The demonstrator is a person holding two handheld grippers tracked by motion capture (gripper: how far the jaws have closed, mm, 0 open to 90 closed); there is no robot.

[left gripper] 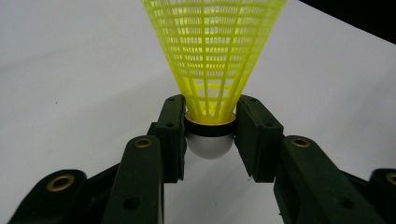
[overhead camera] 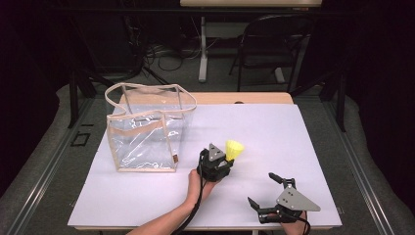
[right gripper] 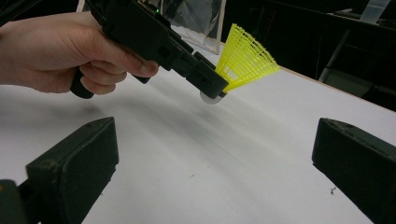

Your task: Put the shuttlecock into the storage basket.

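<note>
Shuttlecock of yellow plastic mesh with a white rounded cork [left gripper: 212,70] sits in your left tongs [left gripper: 210,135], clamped at the cork, skirt pointing away from your hand, lifted just above the white desk [overhead camera: 293,147]. It hangs to the right of the clear plastic tote bag with beige trim [overhead camera: 147,129], near it but apart. Your right tongs [overhead camera: 266,191] stand wide apart and hold nothing, farther right of the bag near the desk's front edge.

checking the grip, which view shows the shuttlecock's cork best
The left gripper view: the cork sits close up, pinched between the left claw. The right gripper view shows it small from the side; in the high view the claw covers it, leaving the yellow skirt.
</note>
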